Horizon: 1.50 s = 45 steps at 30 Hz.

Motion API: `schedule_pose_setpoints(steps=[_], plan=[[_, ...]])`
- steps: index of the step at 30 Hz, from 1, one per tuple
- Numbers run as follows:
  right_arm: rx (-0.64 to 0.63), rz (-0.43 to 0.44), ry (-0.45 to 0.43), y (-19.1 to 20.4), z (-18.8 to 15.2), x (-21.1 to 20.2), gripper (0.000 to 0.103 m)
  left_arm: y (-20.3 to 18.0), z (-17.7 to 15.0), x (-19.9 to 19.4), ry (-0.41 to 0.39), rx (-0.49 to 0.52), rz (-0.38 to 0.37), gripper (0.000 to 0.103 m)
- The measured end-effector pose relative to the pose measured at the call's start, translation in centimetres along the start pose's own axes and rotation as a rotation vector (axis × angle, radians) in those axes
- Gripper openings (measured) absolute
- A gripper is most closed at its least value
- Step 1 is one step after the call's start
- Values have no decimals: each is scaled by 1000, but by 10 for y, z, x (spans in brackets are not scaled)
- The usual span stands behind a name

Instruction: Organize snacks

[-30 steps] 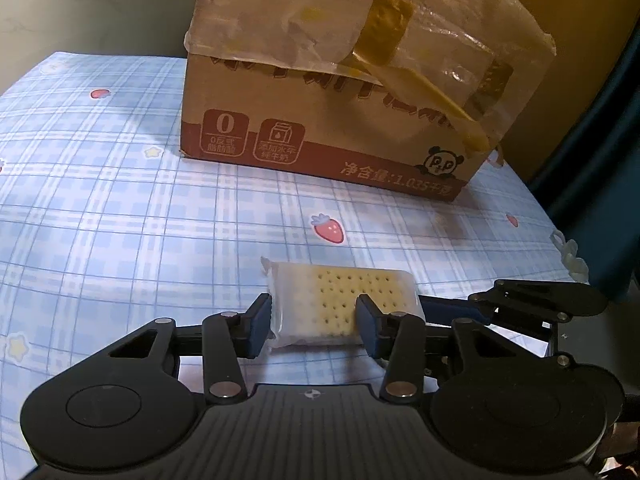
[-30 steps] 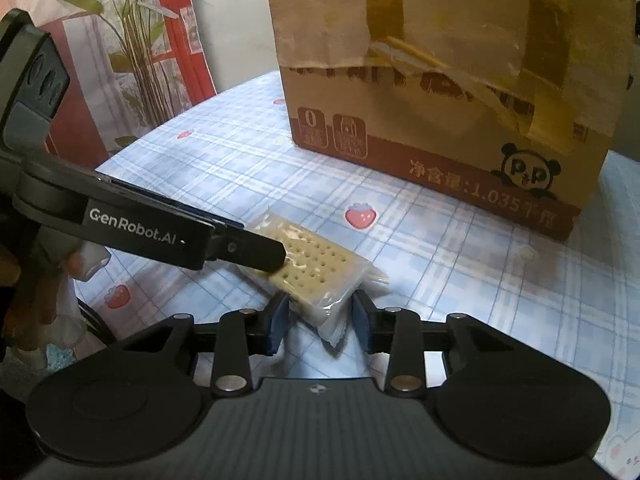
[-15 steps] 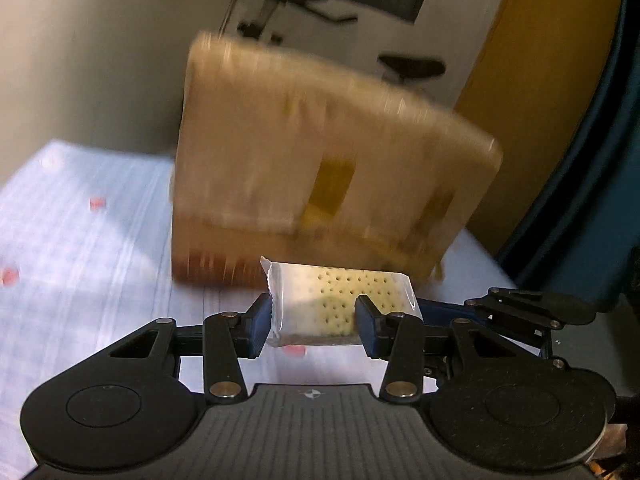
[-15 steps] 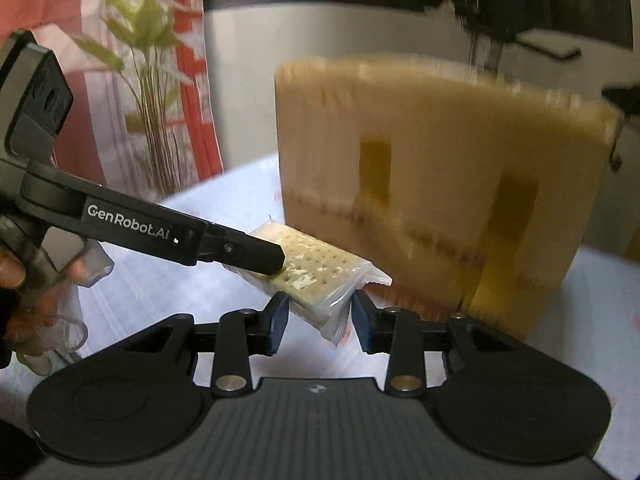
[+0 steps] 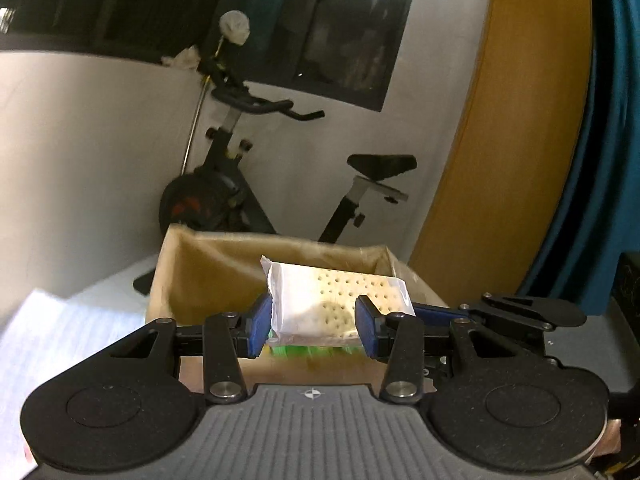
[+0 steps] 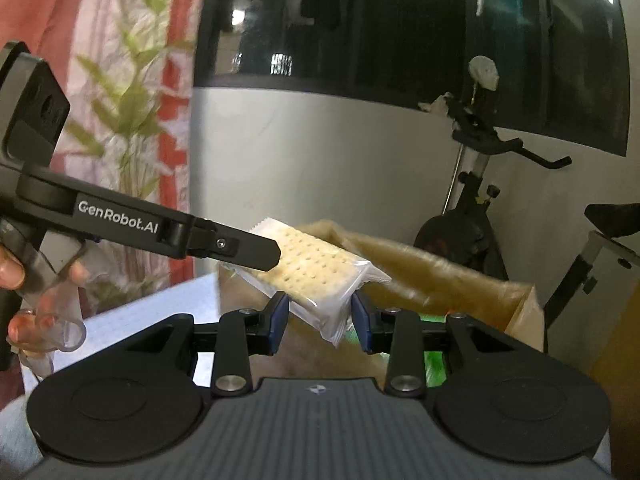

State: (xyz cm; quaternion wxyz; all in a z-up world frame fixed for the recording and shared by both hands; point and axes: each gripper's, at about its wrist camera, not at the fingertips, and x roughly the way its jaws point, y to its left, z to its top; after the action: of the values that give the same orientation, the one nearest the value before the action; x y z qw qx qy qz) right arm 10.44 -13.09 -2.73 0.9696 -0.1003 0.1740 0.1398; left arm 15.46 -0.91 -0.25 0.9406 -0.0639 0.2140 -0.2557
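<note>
The open cardboard box (image 5: 208,280) sits on a pale checked tablecloth (image 5: 60,344), its tan inner walls blurred in both views; inside it, low down, only a strip of bright green packaging (image 5: 304,350) shows (what that is cannot be made out). Above the box's open top hangs the cracker packet (image 5: 336,300), a flat rectangular slab of pale, dotted crackers sealed in clear, slightly cloudy film with a crimped end sticking up at its left corner. It is held in the air by both tools at once: the left gripper (image 5: 314,328) has its blue pads pressed on the packet's two long sides, and the right gripper (image 6: 320,318) pinches one tilted corner end of the same packet between its own blue pads. In the right wrist view the left gripper's black finger (image 6: 240,248) lies across the packet's far end, with a person's hand (image 6: 36,296) on its handle.
</note>
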Motion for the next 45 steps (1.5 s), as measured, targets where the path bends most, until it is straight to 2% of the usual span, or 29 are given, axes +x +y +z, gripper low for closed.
schedule_pose_setpoints(steps=[3,7,10,17,22,24,26,27,28,32,38,45], plan=[[3,-9,-12,-17,11,17,37,5,19,22,14,-23,-4,47],[16,-30,12,-34,14,40,37,13,26,42,39,-26,0,46],[34,-43,38,-43,12,54,38,16,24,55,63,-10,14,46],[64,-62,110,-52,-2,78,37,32,8,80,132,-42,41,46],[91,-91,138,-55,-9,83,38,38,0,86,164,-15,99,48],[102,-105,141,-57,-10,80,43,40,-2,82,162,-8,117,51],[127,-124,141,-61,-9,76,52,41,-2,78,156,-1,143,57],[136,-134,136,-62,-8,73,60,40,-1,76,148,6,158,60],[147,-142,125,-64,-7,68,71,39,1,74,137,12,168,65],[171,-192,76,-67,-1,46,94,26,6,55,78,71,203,88],[232,-229,39,-71,9,15,103,10,14,28,25,97,223,98],[245,-245,4,-58,13,-17,103,0,20,-1,-7,86,225,103]])
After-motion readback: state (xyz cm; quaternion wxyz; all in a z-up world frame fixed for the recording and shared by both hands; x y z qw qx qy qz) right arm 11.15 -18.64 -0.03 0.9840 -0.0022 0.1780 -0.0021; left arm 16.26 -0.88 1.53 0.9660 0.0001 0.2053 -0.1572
